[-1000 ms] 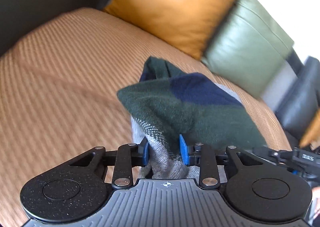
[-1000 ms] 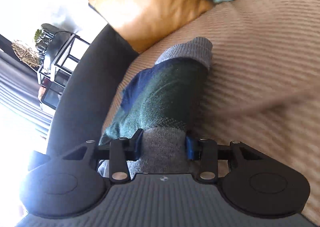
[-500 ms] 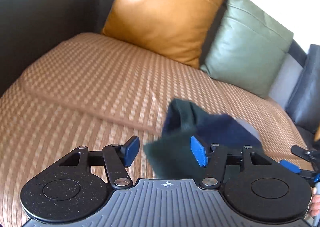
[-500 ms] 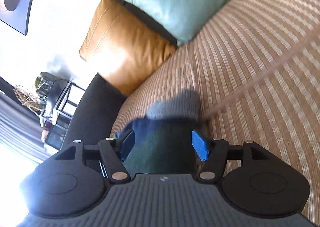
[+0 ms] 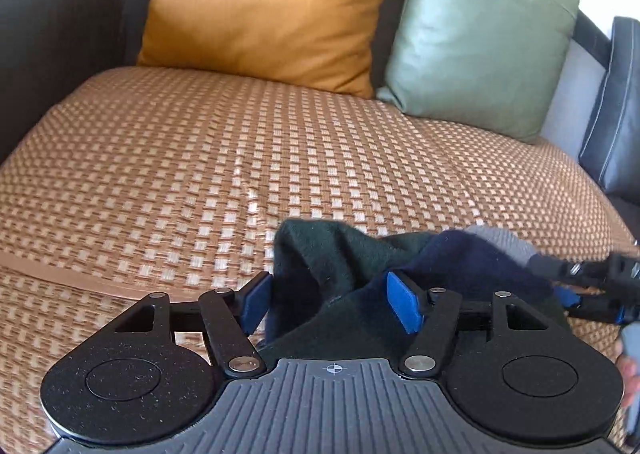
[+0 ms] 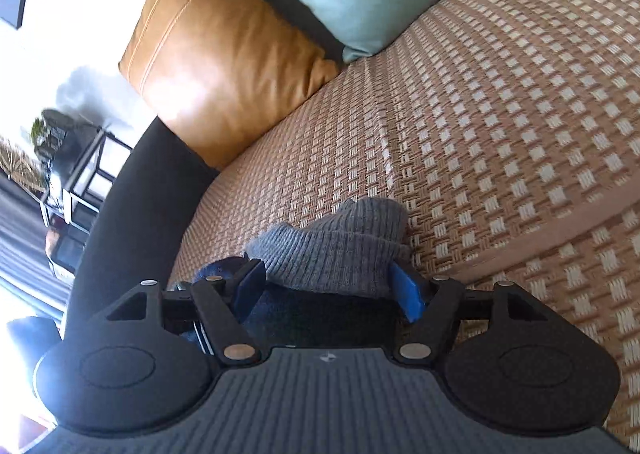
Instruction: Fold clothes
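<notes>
Lying bunched on the woven sofa seat (image 5: 200, 157), the sweater (image 5: 344, 266) sits at the near edge, dark green and navy with a grey ribbed cuff (image 6: 340, 250). Your left gripper (image 5: 332, 302) has just been opening; its jaws stand apart with the green cloth loose between them. Your right gripper (image 6: 332, 286) has also just spread, the cuff lying between its blue pads unpinched. An orange cushion (image 5: 264, 5) and a green cushion (image 5: 476, 33) lean at the far side.

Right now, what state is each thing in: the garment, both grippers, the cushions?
Sweater: bunched on the woven seat, released.
Left gripper: open, jaws just widened, fabric loose between them.
Right gripper: open around the grey cuff.
Orange cushion: upright.
Green cushion: upright.
</notes>
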### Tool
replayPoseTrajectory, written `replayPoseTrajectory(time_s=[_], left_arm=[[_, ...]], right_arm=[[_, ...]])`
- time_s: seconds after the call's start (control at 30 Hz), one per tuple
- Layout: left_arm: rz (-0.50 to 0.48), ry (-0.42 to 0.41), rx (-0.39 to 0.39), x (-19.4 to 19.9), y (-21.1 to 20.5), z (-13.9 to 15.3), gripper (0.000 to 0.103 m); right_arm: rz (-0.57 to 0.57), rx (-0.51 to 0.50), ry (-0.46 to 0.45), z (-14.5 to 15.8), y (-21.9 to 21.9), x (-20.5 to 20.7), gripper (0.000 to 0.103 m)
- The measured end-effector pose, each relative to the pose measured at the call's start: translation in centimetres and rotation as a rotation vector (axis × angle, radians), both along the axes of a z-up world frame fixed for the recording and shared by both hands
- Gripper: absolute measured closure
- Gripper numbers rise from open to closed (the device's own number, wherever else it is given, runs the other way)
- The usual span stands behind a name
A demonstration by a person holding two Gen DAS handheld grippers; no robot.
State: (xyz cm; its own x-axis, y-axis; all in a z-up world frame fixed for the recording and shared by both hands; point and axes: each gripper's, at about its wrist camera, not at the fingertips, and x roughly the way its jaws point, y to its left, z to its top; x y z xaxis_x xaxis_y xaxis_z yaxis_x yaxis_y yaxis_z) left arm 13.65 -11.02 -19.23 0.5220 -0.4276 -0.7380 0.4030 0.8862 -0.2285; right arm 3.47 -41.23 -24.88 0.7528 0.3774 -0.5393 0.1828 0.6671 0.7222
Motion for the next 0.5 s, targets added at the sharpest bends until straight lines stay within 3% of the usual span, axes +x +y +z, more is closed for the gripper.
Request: replayPoseTrajectory(time_s=[0.03,0.07,0.13,0.23,0.37,0.47,0.5], left_arm=[[-0.012,0.006,-0.01,0.3,-0.4,-0.1,0.063],[-0.021,0.01,-0.018,0.6,-0.8,-0.2,0.075],[-0.019,-0.002,-0.027,0.7,-1.2,0.1,0.085],[-0.011,-0.041,-0.025,0.7,-2.0,0.5,0.086],[-0.004,-0.013,0.058,1.8,-3.6,-1.3,0.086],[0.0,0.001,0.083,2.3,-4.0,-2.4,0.08],[0.007,0.005,0.078,2.5,-3.7,-2.3,0.072]], right_arm=[[0.018,-0.01,0.001,-0.1,0.1,0.2,0.055],[0.03,-0.016,0.002,0.0,0.1,0.3,0.071],[0.02,0.009,-0.026,0.5,-0.3,-0.2,0.08],[-0.016,0.032,-0.101,1.4,-1.3,-1.4,0.082],[-0.075,0.005,-0.05,-0.4,-2.0,-1.5,0.082],[-0.104,0.015,-0.035,-2.2,-2.1,-1.7,0.08],[-0.108,0.012,-0.035,-2.4,-2.1,-1.7,0.079]])
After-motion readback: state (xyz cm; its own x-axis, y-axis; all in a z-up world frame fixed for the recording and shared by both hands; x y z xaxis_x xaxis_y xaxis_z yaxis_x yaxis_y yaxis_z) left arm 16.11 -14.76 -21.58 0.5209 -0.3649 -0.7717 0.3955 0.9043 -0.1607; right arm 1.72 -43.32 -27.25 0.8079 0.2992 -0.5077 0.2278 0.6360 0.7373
